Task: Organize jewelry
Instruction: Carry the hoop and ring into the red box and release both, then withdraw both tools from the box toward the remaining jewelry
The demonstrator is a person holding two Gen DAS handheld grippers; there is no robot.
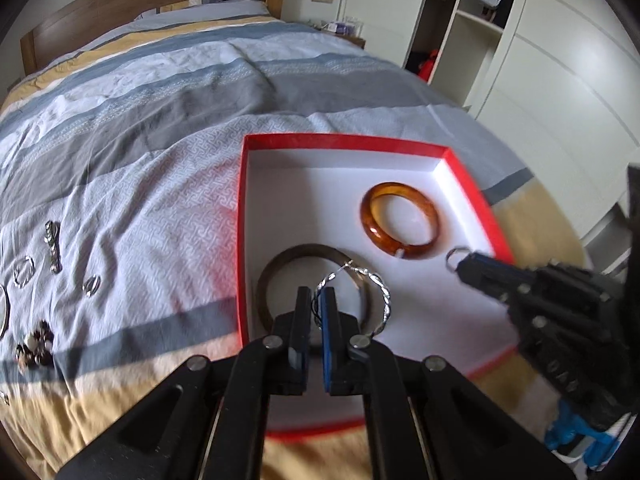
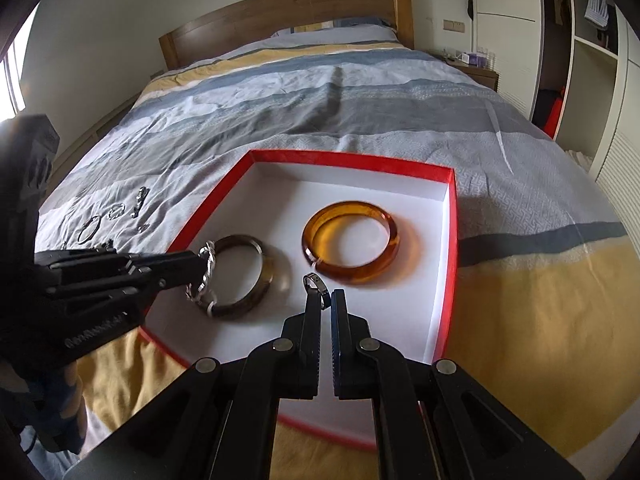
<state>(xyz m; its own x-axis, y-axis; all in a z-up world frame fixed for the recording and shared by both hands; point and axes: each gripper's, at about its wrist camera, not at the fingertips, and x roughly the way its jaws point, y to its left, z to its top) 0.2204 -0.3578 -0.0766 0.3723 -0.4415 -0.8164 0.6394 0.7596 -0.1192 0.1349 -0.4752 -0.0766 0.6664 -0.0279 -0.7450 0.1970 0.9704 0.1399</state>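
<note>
Two pieces are in my grip at once, both poised over the red box [image 2: 450, 240] that sits on the striped bedspread [image 1: 152, 128]. My left gripper [image 1: 318, 300] is pinched on a twisted silver bracelet [image 1: 380, 300], which hangs in front of the dark bangle [image 2: 256, 276] already lying on the white floor of the box. My right gripper [image 2: 326, 300] is pinched on a small silver ring [image 2: 314, 282], held just in front of the amber bangle [image 2: 352, 246] that also lies in the box. I judge the bracelet to be light and springy, a thin open loop that will swing and could snag on the dark bangle's rim if I let go carelessly; holding it across the wire, as I do, seems right. The ring looks hard, smooth and slippery, with little for the pads to bite on, so I would keep the squeeze steady and lower it close to the floor before letting go, or it may bounce or roll. Both bangles look stiff and possibly brittle, so I would not drop metal onto them. More small silver pieces [image 1: 52, 248] and a beaded cluster [image 1: 36, 348] lie on the bedspread to the left, well apart from the box, so I reckon the sorting is partway done.
</note>
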